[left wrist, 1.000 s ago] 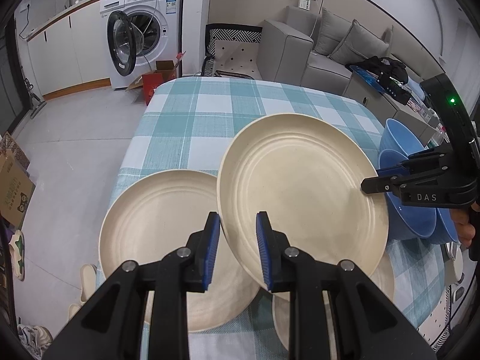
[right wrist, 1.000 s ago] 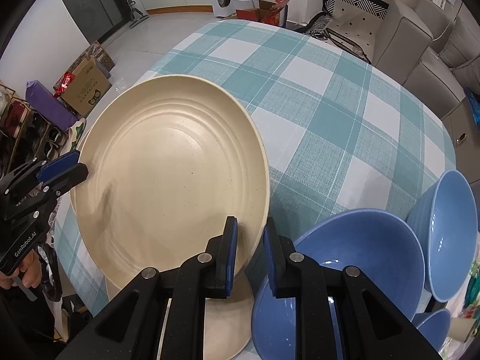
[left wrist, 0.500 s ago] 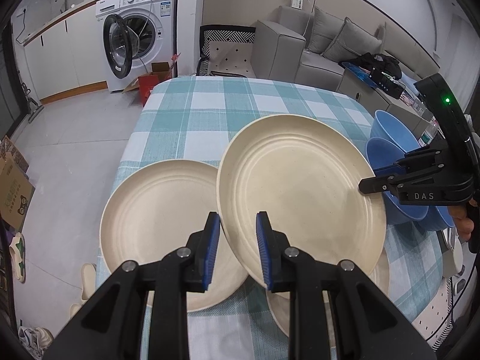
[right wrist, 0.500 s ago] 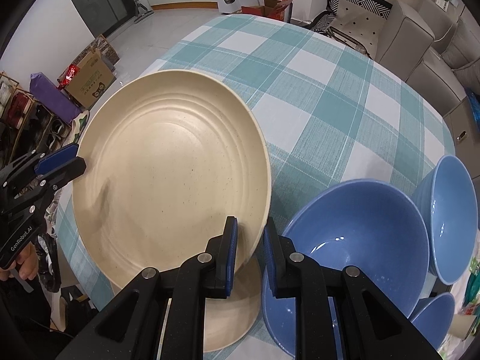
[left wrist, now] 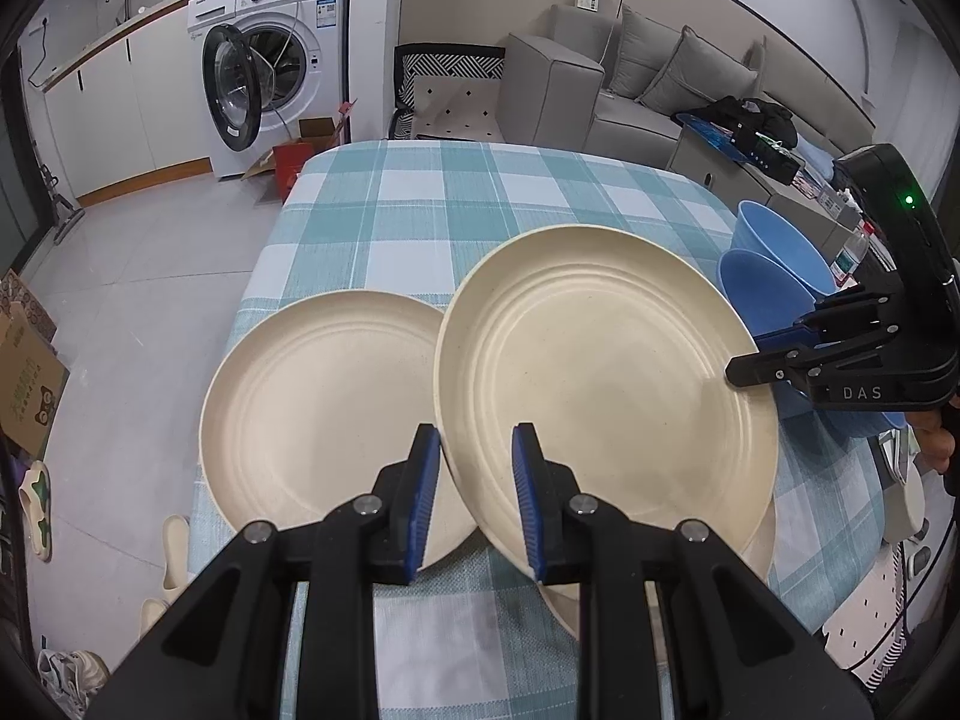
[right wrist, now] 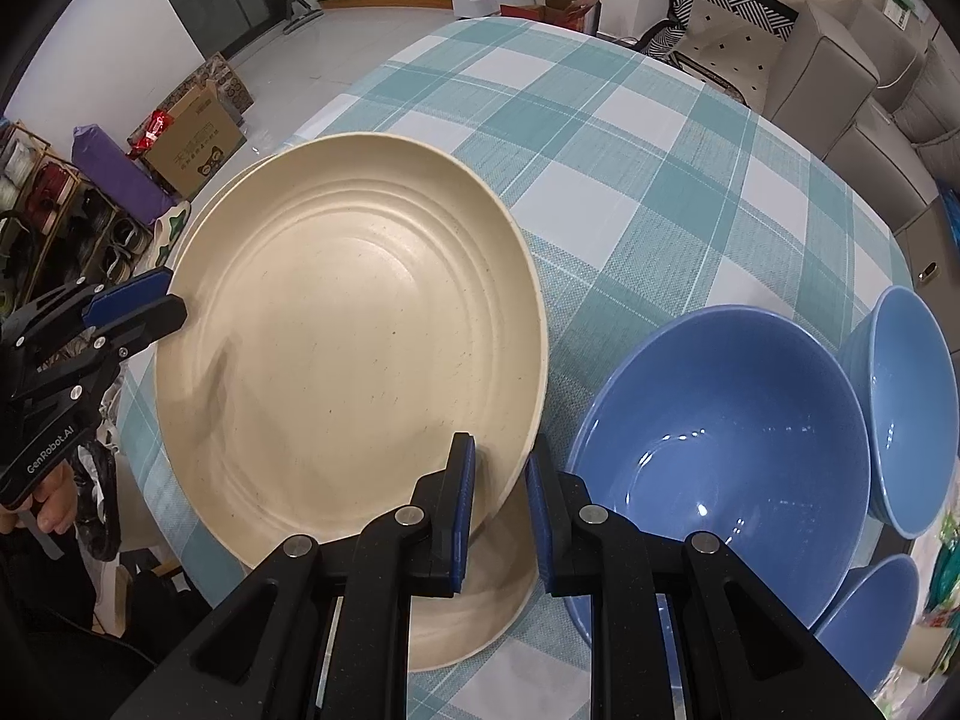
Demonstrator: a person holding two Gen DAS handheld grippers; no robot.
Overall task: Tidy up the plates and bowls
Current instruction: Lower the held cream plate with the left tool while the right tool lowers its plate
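1. I carry the cream plate [left wrist: 606, 384] between my two tools, lifted and tilted above the checked tablecloth [left wrist: 480, 204]; a second plate [left wrist: 324, 408] lies flat just to its left, and another plate [right wrist: 474, 612] sits under its near edge.
2. My left gripper [left wrist: 474, 498] is clamped on the plate's near rim; my right gripper [right wrist: 499, 501] is pinched on the opposite rim, its pads tight on the thin lip.
3. I judge the plate stiff, smooth and fairly light; it looks slippery at the lip, so the rim is the only place to take hold, and two opposite grips stop it swinging.
4. My left tool points forward and down; my right points steeply down beside the large blue bowl [right wrist: 720, 456]; further blue bowls [right wrist: 906, 408] stand near.
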